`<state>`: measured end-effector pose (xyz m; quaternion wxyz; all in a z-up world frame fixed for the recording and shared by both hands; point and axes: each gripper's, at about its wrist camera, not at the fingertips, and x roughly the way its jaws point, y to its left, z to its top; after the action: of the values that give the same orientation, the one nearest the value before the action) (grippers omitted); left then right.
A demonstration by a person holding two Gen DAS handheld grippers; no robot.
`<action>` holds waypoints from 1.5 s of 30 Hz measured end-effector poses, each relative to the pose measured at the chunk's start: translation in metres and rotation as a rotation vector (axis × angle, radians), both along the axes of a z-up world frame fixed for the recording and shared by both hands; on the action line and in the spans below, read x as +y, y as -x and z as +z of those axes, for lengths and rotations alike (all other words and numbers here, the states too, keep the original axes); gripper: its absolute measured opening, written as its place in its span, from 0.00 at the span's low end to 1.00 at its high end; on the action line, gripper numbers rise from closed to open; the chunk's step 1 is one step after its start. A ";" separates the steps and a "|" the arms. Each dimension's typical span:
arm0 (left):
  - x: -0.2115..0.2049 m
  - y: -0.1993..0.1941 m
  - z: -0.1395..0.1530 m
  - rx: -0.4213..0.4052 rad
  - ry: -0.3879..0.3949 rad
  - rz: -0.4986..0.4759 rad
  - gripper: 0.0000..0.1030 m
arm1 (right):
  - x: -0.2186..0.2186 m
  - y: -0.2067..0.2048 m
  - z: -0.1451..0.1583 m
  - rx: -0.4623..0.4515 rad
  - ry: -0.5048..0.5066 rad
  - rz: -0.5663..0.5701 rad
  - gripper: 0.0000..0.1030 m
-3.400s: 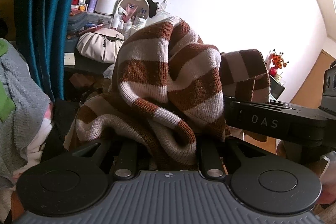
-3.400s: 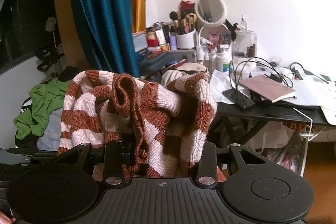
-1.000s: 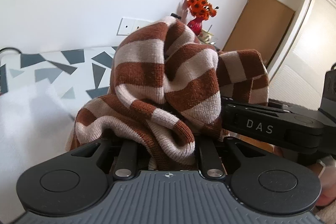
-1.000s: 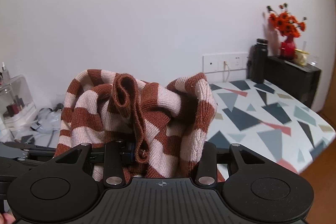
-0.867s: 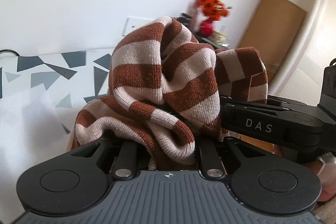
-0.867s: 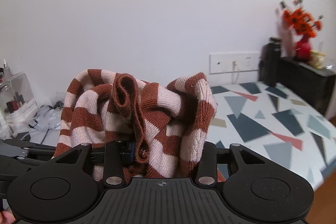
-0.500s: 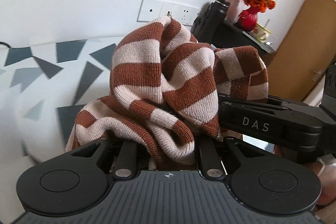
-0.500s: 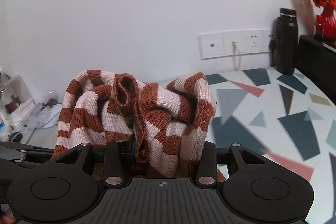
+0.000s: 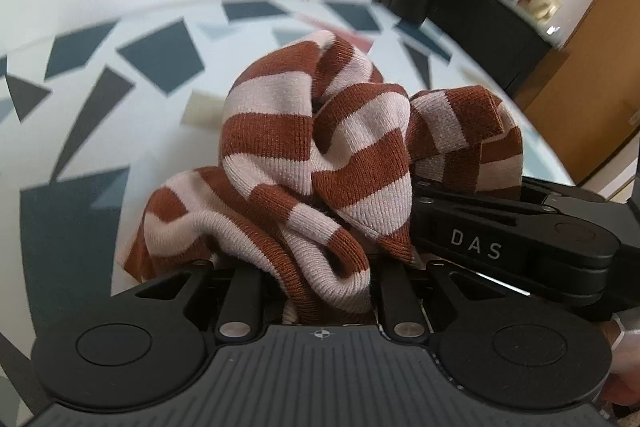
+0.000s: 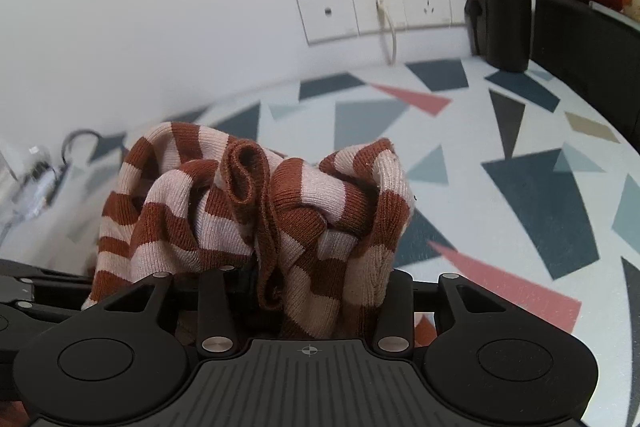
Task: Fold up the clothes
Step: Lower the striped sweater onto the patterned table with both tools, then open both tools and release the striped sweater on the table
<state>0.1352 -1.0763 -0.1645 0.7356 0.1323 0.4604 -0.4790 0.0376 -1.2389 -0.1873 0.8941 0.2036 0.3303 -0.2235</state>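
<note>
So both claws are clamped on the same brown-and-cream striped knit sweater (image 9: 320, 155), which is bunched up mid-frame and held above the white bed cover with grey and pink triangles (image 10: 520, 187). The left claw (image 9: 320, 291) and right claw (image 10: 308, 303) sit side by side. I'd say we're at the carry-over step, no folding yet. Next up is probably lowering it and spreading it flat.
</note>
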 end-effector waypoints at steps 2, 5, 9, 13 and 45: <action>-0.002 -0.002 -0.010 0.001 -0.028 0.004 0.19 | 0.002 -0.005 -0.007 0.021 0.015 0.012 0.38; -0.004 -0.005 -0.021 0.001 -0.055 0.012 0.23 | 0.002 -0.012 -0.015 0.033 0.023 0.028 0.42; -0.001 -0.006 -0.024 -0.013 -0.044 0.025 0.27 | -0.004 -0.015 -0.020 0.021 -0.010 0.034 0.51; 0.002 -0.006 -0.026 -0.024 -0.022 0.019 0.28 | -0.018 -0.011 -0.028 0.000 -0.066 0.020 0.68; 0.131 -0.011 0.033 -0.165 0.194 0.117 0.91 | 0.007 0.075 0.005 -0.198 -0.088 -0.280 0.99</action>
<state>0.1462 -0.9451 -0.1313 0.8069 0.0724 0.3566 -0.4652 -0.0375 -1.2317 -0.1825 0.8726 0.3077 0.2186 -0.3100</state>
